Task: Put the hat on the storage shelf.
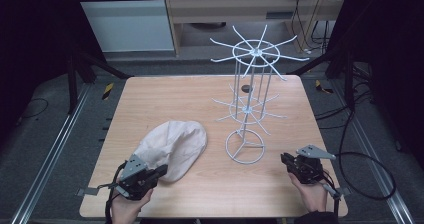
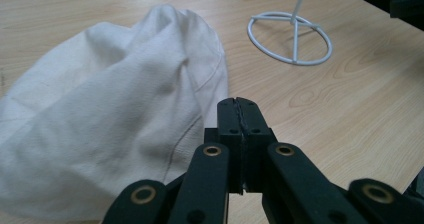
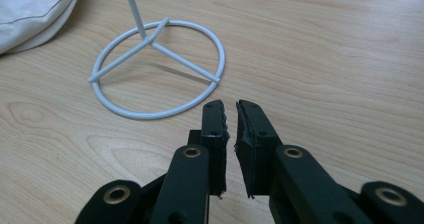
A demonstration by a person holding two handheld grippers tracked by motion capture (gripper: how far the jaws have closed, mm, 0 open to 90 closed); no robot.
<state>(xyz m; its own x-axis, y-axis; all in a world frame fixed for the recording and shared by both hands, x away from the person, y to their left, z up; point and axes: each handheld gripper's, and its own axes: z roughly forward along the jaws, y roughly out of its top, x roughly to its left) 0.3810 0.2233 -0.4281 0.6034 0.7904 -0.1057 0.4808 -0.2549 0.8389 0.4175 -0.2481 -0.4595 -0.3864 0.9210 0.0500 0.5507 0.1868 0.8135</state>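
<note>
Up close, the left gripper [image 2: 240, 104] sits closed — beside the cap [image 2: 110, 114].

A lab or test bay: a bare wooden counter [image 1: 150, 104] framed by black struts [image 1: 75, 74], aluminium floor rails [image 1: 55, 149] at nine o'clock, loose cables [image 1: 360, 164] at three o'clock.

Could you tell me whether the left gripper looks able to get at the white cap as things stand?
Probably yes: the left gripper sits right beside the white cap with only bare table between, though its jaws are shut and would need opening first.
</note>
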